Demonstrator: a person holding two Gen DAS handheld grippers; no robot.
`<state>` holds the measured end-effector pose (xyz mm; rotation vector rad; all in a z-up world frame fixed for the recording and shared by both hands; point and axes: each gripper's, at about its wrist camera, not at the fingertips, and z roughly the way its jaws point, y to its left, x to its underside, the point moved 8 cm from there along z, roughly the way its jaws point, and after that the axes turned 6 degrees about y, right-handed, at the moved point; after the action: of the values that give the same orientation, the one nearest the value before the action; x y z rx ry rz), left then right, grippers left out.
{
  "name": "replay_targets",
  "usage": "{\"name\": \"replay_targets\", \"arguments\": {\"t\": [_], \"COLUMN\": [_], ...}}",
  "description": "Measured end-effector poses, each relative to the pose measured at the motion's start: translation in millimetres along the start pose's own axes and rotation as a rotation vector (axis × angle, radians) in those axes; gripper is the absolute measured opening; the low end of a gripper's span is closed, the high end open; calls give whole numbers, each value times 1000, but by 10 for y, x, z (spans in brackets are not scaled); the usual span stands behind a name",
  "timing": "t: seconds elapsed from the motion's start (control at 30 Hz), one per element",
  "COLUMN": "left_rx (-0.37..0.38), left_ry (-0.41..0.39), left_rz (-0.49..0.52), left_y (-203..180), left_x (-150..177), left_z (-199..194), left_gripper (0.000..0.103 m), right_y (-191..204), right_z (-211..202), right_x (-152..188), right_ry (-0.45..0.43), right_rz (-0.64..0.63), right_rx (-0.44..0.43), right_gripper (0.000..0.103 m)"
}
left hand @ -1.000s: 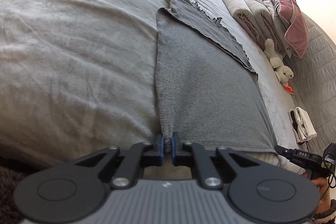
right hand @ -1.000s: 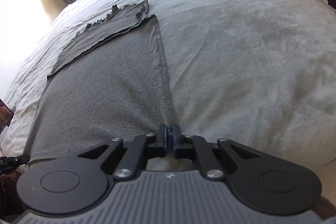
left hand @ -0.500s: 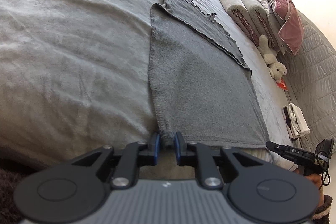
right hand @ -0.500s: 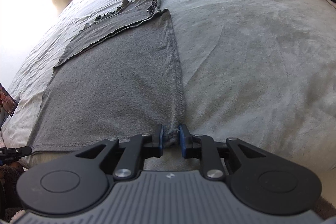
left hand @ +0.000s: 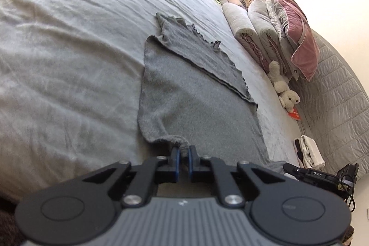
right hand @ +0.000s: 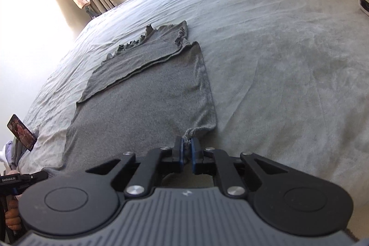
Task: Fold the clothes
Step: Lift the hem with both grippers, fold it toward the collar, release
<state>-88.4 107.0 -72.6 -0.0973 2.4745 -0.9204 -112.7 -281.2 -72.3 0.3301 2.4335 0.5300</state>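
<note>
Jaws of both grippers clamped on the near hem corners of a grey garment, mid-fold.

Left gripper (left hand: pixel 182 155) pinches the hem's left corner and right gripper (right hand: pixel 187 146) its right corner; the log's closing motion fits jaws pressing onto cloth that is bunched between them. Grey garment (left hand: pixel 196 112) lies flat on the bed (left hand: pixel 69 61), its sleeves already folded across the far end. Judged remaining: carrying the raised hem toward the far end, then any final halving. Folded clothes (left hand: pixel 310 150) lie well apart.
</note>
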Motion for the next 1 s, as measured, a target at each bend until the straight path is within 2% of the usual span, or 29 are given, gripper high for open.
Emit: {"name": "replay_targets", "arguments": {"t": [0.3, 0.57, 0.67, 0.8, 0.93, 1.0], "left_rx": [-79, -146, -135, -77, -15, -19], "left_ry": [-42, -30, -21, -24, -40, -67], "left_rz": [51, 20, 14, 12, 0, 35], "left_y": [-102, 153, 247, 304, 331, 310], "left_x": [-692, -1147, -1168, -1195, -1226, -1240], "left_z": [396, 905, 1021, 1043, 971, 910], "left_gripper": [7, 7, 7, 8, 15, 27], "right_y": [32, -169, -253, -287, -310, -314], "right_z": [393, 893, 1037, 1044, 980, 918], "right_x": [-559, -924, -937, -956, -1022, -1052], "right_ry": [-31, -25, -20, -45, -87, -114], "right_rz": [-3, 32, 40, 37, 57, 51], "right_rx": [36, 62, 68, 38, -23, -37], "right_gripper": [9, 9, 9, 11, 15, 18]}}
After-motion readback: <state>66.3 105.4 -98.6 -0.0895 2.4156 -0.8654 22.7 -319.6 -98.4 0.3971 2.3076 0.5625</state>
